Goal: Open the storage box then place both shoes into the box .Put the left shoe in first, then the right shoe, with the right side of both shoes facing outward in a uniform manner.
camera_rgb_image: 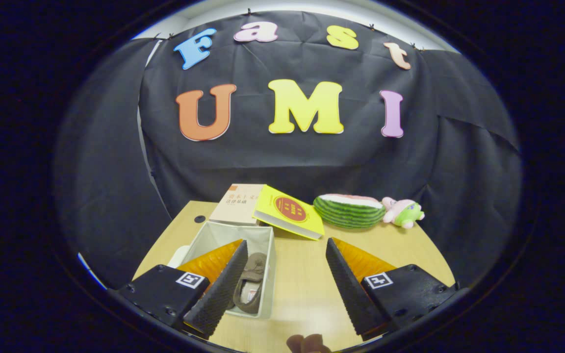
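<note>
The storage box (pixel 263 235), a pale fabric bin with no lid over it, stands on the wooden table (pixel 302 284) just ahead of my left finger. A brown shoe (pixel 252 287) lies inside it, partly hidden behind that finger. Part of a second brown shoe (pixel 309 344) peeks up from below, between the fingers and close to me. My gripper (pixel 287 255) hovers above the table, open wide, with nothing between its fingers.
Beyond the box lie a beige book (pixel 238 203) and a yellow book (pixel 290 217) leaning over it. A watermelon-slice plush (pixel 350 211) and a small pink-green plush toy (pixel 404 212) sit at the table's far right. Black cloth walls the booth.
</note>
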The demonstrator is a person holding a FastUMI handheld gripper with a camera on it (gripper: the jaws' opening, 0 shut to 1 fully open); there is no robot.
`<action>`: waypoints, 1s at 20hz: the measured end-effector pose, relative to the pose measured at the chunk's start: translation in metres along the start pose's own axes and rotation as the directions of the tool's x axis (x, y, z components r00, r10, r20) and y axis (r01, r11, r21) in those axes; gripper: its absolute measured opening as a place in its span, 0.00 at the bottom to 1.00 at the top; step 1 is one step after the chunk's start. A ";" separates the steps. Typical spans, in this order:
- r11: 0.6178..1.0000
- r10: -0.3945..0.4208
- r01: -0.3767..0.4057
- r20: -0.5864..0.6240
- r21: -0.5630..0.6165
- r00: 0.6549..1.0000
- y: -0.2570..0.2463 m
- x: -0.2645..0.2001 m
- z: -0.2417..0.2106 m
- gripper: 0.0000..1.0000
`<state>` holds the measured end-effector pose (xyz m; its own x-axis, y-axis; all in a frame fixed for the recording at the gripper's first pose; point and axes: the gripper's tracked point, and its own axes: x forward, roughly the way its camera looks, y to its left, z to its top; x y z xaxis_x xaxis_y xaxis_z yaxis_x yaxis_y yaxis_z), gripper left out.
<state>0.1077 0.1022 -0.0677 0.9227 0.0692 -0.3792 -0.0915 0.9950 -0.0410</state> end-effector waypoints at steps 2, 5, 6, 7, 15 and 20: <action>0.999 -0.041 0.042 0.088 -0.013 0.995 -0.015 -0.024 0.015 1.00; 0.997 -0.073 0.076 0.214 -0.006 0.974 -0.031 -0.061 0.030 1.00; 0.997 -0.078 0.078 0.244 0.010 0.967 -0.036 -0.074 0.027 1.00; 0.998 -0.069 0.065 0.257 0.024 0.964 -0.036 -0.084 0.023 1.00; 0.995 -0.037 0.005 0.327 0.098 0.944 -0.067 -0.144 -0.011 1.00; 0.989 -0.034 -0.030 0.416 0.147 0.909 -0.076 -0.180 -0.006 1.00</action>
<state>-0.0535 0.0142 -0.0021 0.9974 0.0589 0.0412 -0.0630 0.9923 0.1062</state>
